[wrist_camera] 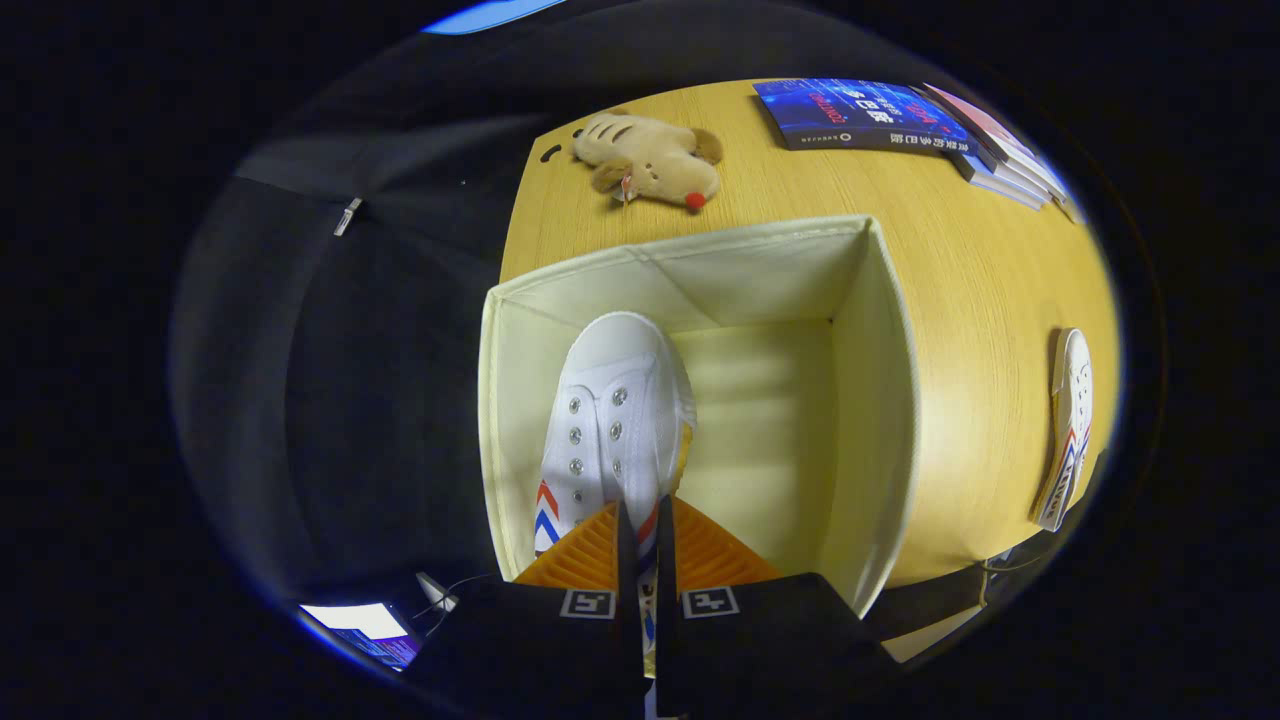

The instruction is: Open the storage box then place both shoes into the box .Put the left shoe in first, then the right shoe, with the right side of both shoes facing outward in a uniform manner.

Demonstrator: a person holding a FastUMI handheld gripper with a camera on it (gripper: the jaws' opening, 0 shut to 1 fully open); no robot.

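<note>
Two fingers of your gripper (640, 530) stand nearly together, clamped on the heel edge of the white canvas shoe (612, 420), a thin strip of its collar pinched in the narrow gap between them. The shoe hangs inside the open cream fabric storage box (880, 400), its long axis running straight away from the fingers: heel at your fingertips, rounded toe pointing ahead toward the box's far wall. You look down on its top, with the two rows of metal eyelets facing you and the red and blue chevron stripes showing on the side nearest the box's left wall. It sits in the left half of the box, close beside that wall; whether the sole touches the box floor you cannot tell from here. The right half of the box floor lies bare beside it.

Beyond the box, on the light wooden table (960, 260), a tan plush toy (650, 160) with a red nose lies near the far left corner, well apart from the box rim. A stack of books (900, 120) rests at the far right. The second shoe (1068, 430), also white with red and blue stripes, lies on the table to the right of the box, apart from its wall, long axis roughly parallel to the one you hold
</note>
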